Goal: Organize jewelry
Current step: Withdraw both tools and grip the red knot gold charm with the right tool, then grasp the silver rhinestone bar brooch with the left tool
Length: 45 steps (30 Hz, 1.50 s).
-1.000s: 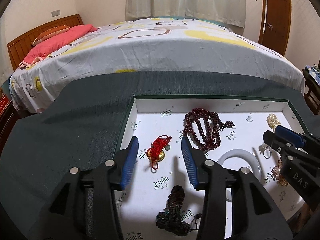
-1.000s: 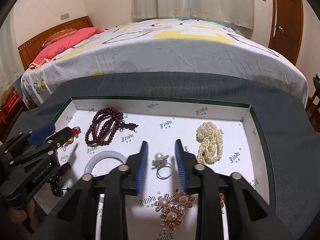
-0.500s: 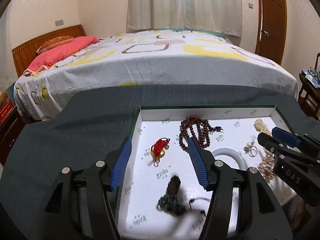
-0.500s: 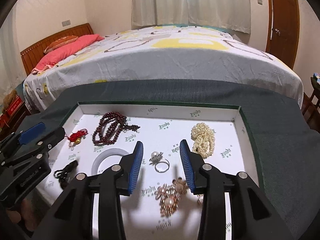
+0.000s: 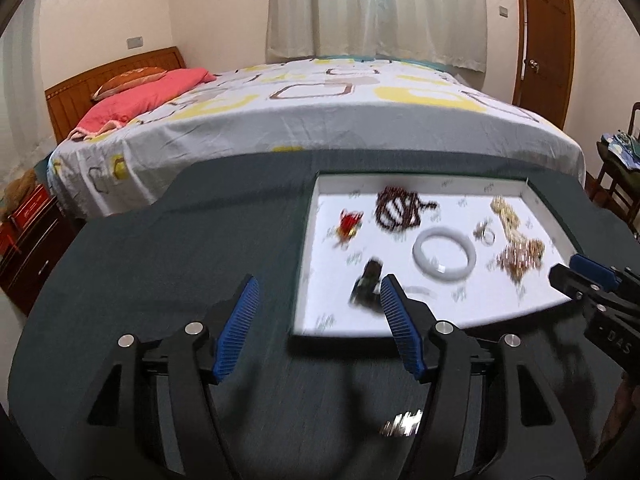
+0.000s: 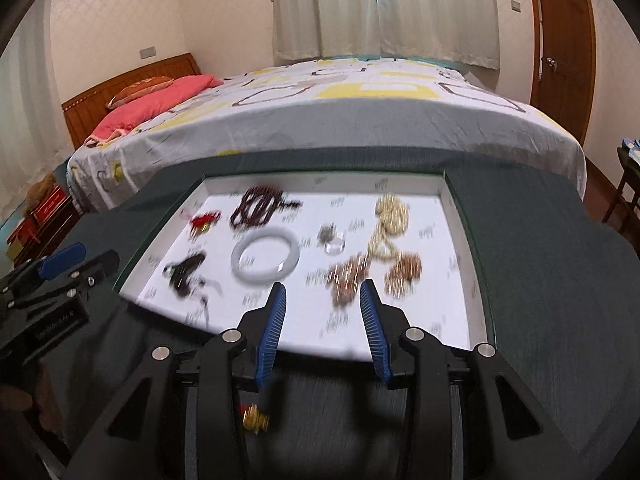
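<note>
A white-lined tray with a green rim holds the jewelry on the dark green cloth. It contains a red knot charm, a dark red bead strand, a white bangle, a ring, a pearl necklace, sparkly brooches and a black cord piece. My left gripper hovers over the tray's near left corner, its jaws opening with nothing between them. My right gripper stands open and empty above the tray's near edge. Motion blurs both views.
A small silver piece and a gold and red piece lie on the cloth below the grippers. A bed fills the room behind the table. A wooden door stands at the right.
Both grippers have drawn back from the tray and risen slightly, so the tray now lies farther ahead. The left jaws have widened.
</note>
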Each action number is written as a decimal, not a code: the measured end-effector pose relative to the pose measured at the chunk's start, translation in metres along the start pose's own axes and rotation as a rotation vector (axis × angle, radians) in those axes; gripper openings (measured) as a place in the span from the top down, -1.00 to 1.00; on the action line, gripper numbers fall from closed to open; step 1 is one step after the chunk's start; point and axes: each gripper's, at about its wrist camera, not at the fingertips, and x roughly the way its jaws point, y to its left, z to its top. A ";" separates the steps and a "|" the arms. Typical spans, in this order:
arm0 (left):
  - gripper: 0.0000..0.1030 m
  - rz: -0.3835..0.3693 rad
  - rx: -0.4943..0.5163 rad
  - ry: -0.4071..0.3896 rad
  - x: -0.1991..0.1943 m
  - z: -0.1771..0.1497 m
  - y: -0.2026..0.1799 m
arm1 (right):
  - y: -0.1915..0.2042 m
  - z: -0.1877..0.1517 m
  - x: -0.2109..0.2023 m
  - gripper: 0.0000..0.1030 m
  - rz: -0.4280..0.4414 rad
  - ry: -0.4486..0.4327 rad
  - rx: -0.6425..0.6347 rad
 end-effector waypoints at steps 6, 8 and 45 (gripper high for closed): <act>-0.21 0.030 0.004 0.044 -0.016 -0.027 0.017 | 0.015 -0.027 -0.006 0.24 0.033 0.048 -0.023; -0.21 0.043 0.007 0.056 -0.020 -0.035 0.023 | 0.023 -0.033 -0.002 0.24 0.047 0.066 -0.036; -0.36 -0.054 -0.011 0.103 -0.012 -0.059 -0.032 | -0.016 -0.047 -0.016 0.51 -0.006 0.060 -0.018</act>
